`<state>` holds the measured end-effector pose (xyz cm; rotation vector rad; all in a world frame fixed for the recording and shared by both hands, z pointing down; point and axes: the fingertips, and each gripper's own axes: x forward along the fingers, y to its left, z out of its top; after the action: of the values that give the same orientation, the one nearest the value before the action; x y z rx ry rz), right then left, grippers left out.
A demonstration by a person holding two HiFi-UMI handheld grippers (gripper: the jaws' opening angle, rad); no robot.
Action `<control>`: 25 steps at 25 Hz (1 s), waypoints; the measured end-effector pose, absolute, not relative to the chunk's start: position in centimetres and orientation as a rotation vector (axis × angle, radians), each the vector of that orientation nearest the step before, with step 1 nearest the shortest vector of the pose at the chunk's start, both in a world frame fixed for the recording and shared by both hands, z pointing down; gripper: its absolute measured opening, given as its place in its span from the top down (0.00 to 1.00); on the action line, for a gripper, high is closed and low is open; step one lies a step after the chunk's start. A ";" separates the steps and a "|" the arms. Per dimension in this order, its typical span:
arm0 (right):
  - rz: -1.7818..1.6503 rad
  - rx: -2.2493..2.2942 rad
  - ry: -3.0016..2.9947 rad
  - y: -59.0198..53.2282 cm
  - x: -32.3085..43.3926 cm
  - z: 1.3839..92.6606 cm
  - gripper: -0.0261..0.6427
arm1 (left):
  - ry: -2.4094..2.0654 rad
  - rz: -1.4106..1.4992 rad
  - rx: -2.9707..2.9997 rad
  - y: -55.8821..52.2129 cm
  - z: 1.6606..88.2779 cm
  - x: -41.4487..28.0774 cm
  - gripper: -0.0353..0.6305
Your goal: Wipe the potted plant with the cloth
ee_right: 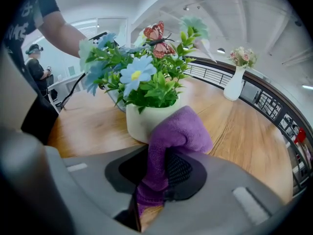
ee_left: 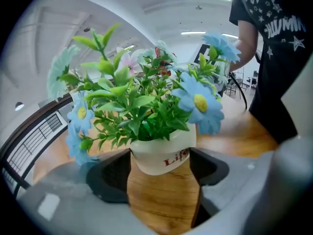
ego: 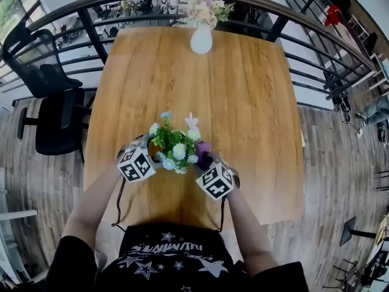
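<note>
The potted plant [ego: 173, 148], blue and white flowers over green leaves in a white pot [ee_left: 164, 153] with red lettering, stands near the front of the wooden table [ego: 249, 108]. My left gripper [ee_left: 161, 168] straddles the pot, and both pads touch its sides. My right gripper [ee_right: 159, 173] is shut on a purple cloth [ee_right: 176, 131]. The cloth's bunched end presses against the near side of the pot [ee_right: 137, 124]. In the head view the cloth [ego: 202, 154] shows just right of the plant, between the two marker cubes.
A white vase of pale flowers [ego: 201, 38] stands at the table's far edge. Black office chairs [ego: 51, 102] stand to the left of the table. A dark railing [ego: 304, 41] curves behind it. A person [ee_right: 35, 65] stands far off in the right gripper view.
</note>
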<state>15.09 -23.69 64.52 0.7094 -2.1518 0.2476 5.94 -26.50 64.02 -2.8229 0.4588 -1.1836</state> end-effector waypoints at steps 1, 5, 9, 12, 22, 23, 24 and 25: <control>0.247 0.710 -2.152 -23.7 15.1 64.5 0.83 | 0.484 -1.179 -2.829 -26.5 64.0 6.0 0.36; 0.248 0.703 -2.154 -23.0 15.1 64.6 0.83 | 0.585 -1.174 -2.843 -26.3 64.2 6.4 0.36; 0.263 0.703 -2.161 -22.4 15.0 64.7 0.83 | 0.693 -1.177 -2.845 -26.0 64.2 6.8 0.36; 0.275 0.707 -2.167 -22.0 14.8 64.6 0.83 | 0.783 -1.187 -2.844 -25.8 64.2 6.9 0.36; 0.305 0.709 -2.187 -20.6 14.5 64.3 0.83 | 1.069 -1.214 -2.819 -25.0 64.1 7.7 0.36; 0.305 0.706 -2.189 -20.4 14.4 64.3 0.83 | 1.097 -1.214 -2.817 -25.0 64.1 7.8 0.36; 0.305 0.704 -2.192 -20.3 14.3 64.3 0.83 | 1.124 -1.214 -2.814 -25.0 64.1 7.9 0.36; 0.304 0.702 -2.195 -20.2 14.3 64.3 0.83 | 1.151 -1.213 -2.809 -24.9 64.2 8.1 0.36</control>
<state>14.29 -20.17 64.28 0.7023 -2.1954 0.3039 8.06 -24.93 64.17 -2.8091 1.1514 -1.2133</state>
